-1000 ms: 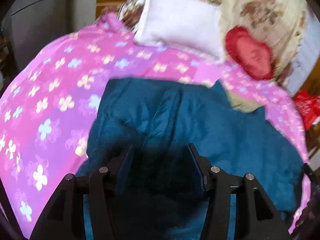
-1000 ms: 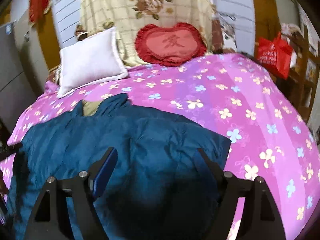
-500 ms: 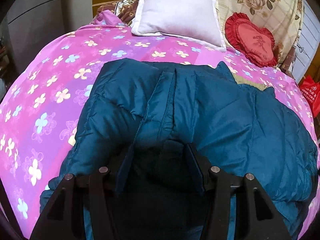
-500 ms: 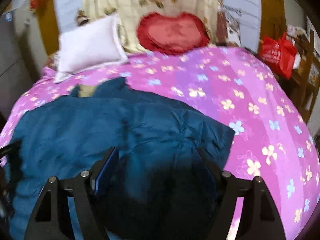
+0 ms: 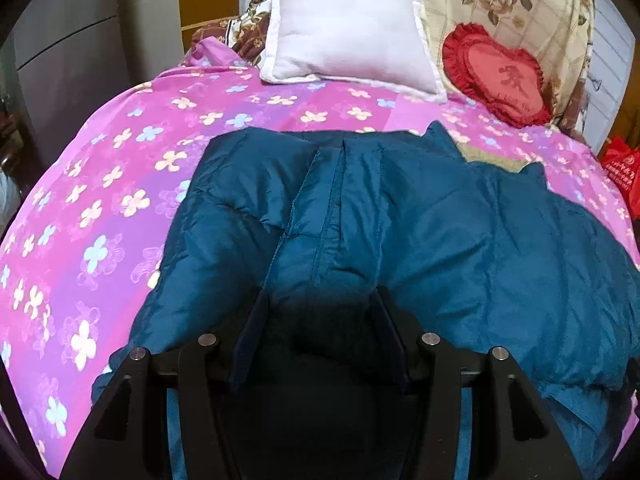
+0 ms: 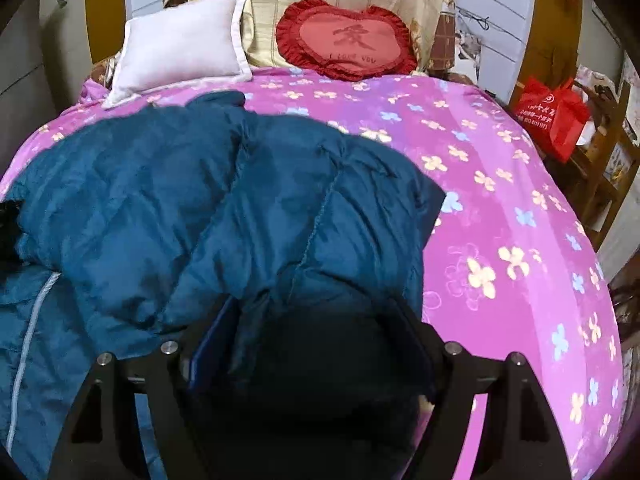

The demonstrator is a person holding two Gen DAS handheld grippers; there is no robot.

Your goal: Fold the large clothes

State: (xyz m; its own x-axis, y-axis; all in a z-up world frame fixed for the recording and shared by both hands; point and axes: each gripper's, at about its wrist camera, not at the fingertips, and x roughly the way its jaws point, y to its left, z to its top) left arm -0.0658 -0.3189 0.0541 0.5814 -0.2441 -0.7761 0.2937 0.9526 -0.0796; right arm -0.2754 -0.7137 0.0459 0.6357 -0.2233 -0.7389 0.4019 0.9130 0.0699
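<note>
Between the fingers of my left gripper (image 5: 320,312) sits a thick bunch of the teal padded jacket (image 5: 460,240); the pads press its sides, so I hold it there. My right gripper (image 6: 316,320) stands wider, its jaws filled by another puffy fold of the same jacket (image 6: 200,200), gripped on both sides. The jacket lies spread across the near part of the pink flowered bedspread (image 5: 120,160), its stitched seam running away from my left jaws. Beyond it, at the head of the bed, a white pillow (image 5: 348,36) rests beside a red heart-shaped cushion (image 6: 346,40). A red bag (image 6: 554,114) stands off the bed's right side.
</note>
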